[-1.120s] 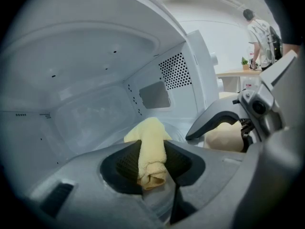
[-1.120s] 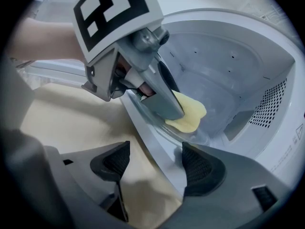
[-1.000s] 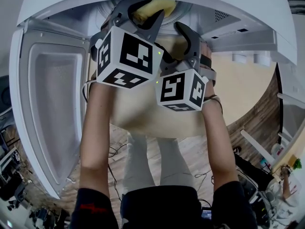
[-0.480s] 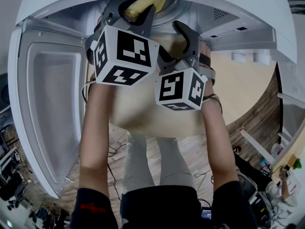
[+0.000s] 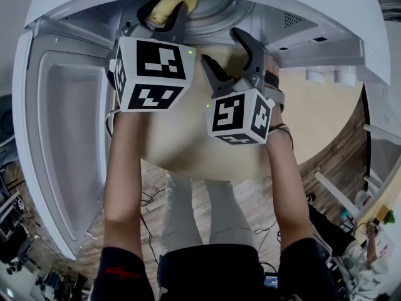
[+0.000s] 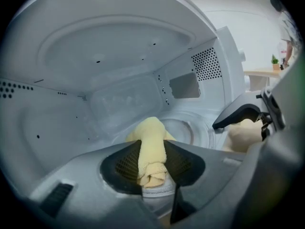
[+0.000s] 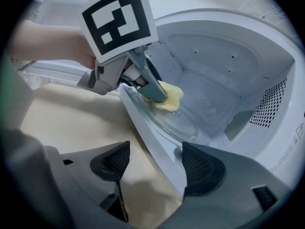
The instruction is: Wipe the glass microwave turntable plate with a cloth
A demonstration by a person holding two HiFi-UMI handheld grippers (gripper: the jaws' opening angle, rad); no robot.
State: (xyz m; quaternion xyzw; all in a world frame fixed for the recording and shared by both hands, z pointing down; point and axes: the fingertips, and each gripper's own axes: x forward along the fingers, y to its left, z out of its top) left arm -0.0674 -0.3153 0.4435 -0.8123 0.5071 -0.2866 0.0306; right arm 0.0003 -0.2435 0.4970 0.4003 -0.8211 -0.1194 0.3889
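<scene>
Both forearms [image 5: 122, 174] stretch forward side by side. The left gripper [image 6: 152, 162] pinches a cloth [image 6: 151, 137]; the right gripper [image 7: 155, 163] holds its jaws apart.

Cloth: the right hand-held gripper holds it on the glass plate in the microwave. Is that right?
No, the left hand-held gripper holds the cloth on the plate in the microwave, as the left gripper view shows; the right hand-held gripper is open and empty.
</scene>
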